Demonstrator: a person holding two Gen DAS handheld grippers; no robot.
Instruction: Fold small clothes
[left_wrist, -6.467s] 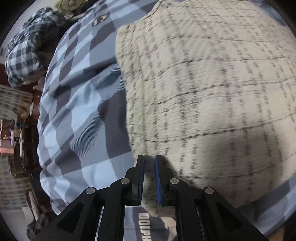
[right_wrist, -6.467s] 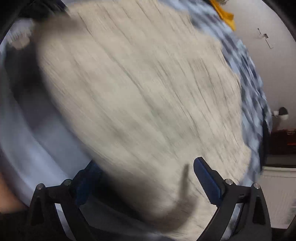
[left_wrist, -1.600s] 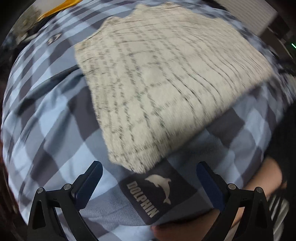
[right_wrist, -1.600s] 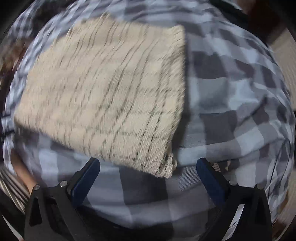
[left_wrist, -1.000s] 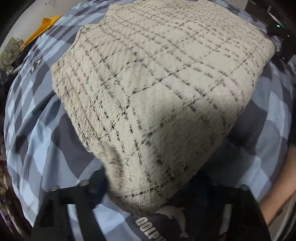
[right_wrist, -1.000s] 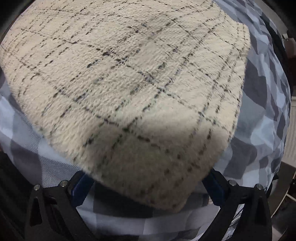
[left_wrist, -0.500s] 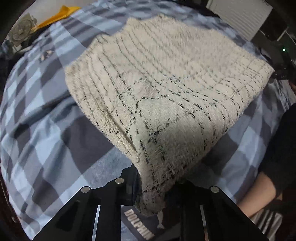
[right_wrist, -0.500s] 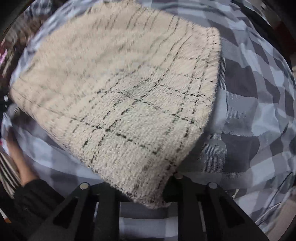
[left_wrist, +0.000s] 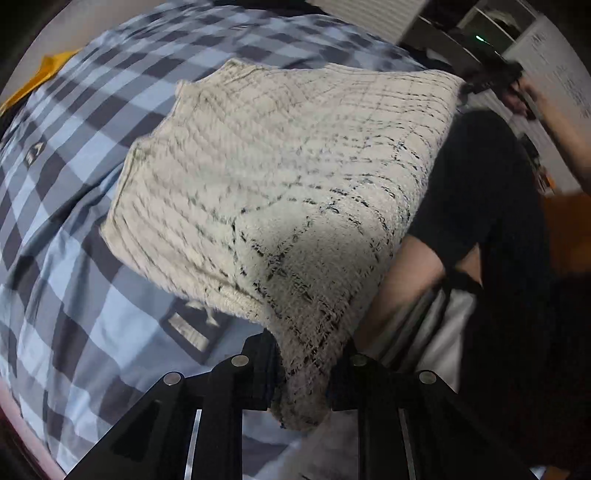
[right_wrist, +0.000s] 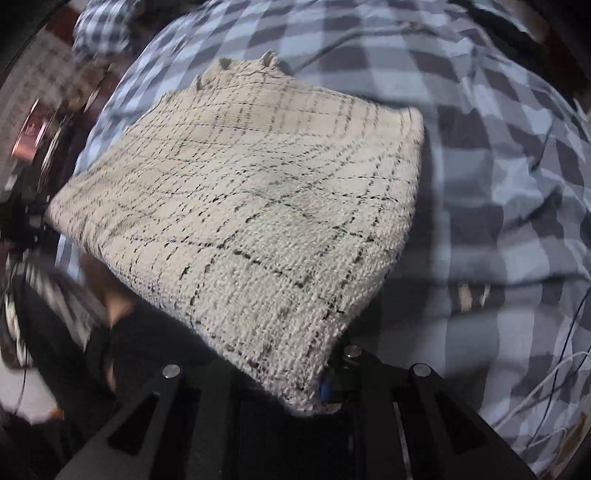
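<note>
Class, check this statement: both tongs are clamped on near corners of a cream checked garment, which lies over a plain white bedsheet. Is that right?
Not quite. The bedsheet is not plain white: the right wrist view shows blue, grey and white checks. The rest holds: the left tongs and right tongs are clamped on near corners of the cream checked garment.

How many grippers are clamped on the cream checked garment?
2. The left gripper pinches one near corner of the cream checked garment; the right gripper pinches the other.
</note>
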